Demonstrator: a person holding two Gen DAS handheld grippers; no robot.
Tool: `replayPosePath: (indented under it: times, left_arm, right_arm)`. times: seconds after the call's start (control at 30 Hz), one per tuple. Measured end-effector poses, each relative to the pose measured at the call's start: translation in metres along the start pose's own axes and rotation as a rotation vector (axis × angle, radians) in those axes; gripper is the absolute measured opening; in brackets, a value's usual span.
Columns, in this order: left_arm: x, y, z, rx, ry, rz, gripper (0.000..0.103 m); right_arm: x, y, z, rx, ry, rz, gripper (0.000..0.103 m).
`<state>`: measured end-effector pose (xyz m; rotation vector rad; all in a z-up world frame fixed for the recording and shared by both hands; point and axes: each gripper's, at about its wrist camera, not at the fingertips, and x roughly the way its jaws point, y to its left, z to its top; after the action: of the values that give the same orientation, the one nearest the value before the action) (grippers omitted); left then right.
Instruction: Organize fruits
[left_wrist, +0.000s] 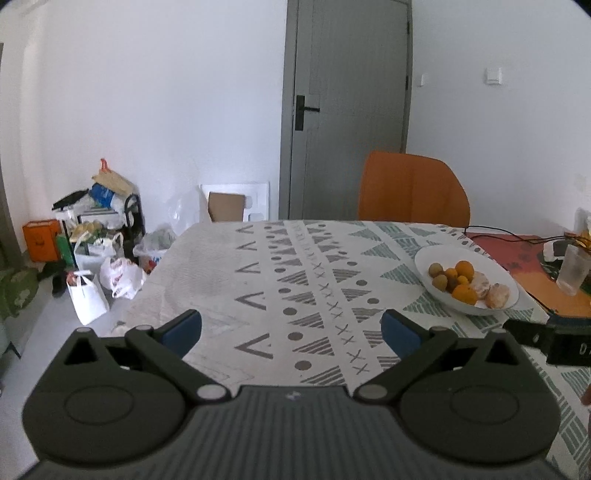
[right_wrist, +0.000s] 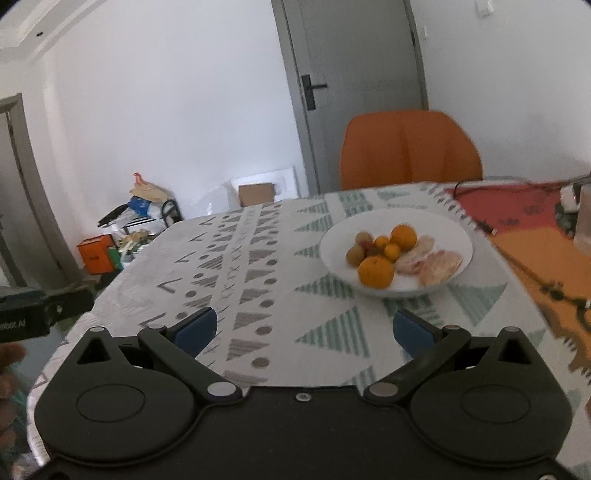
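Note:
A white plate (right_wrist: 450, 225) (left_wrist: 432, 254) sits on the patterned tablecloth (right_wrist: 280, 295) (left_wrist: 295, 280), towards the right. It holds whole oranges (right_wrist: 375, 272) (left_wrist: 464, 293), small kumquats (right_wrist: 391, 251), brownish round fruits (right_wrist: 355, 254) (left_wrist: 435, 268) and peeled citrus (right_wrist: 439, 266) (left_wrist: 498, 295). My right gripper (right_wrist: 303, 328) is open and empty, a short way in front of the plate. Left of the plate, my left gripper (left_wrist: 291, 326) is open and empty over the cloth. The right gripper's body (left_wrist: 554, 341) shows at the left wrist view's right edge.
An orange chair (right_wrist: 410, 151) (left_wrist: 412, 188) stands behind the table before a grey door (left_wrist: 347, 103). An orange-red mat (right_wrist: 535, 236) with cables and a glass (left_wrist: 572, 269) lies at the right. Bags and boxes (left_wrist: 96, 251) clutter the floor at the left.

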<state>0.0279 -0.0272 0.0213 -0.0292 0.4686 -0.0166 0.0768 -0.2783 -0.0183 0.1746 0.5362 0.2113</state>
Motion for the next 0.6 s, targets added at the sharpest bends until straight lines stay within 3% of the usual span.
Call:
replayPosePath:
  times: [0.6]
  left_arm:
    - [0.002, -0.001, -0.007, 0.002, 0.026, 0.006, 0.103]
  right_arm:
    - [0.013, 0.009, -0.013, -0.043, 0.007, -0.016, 0.103]
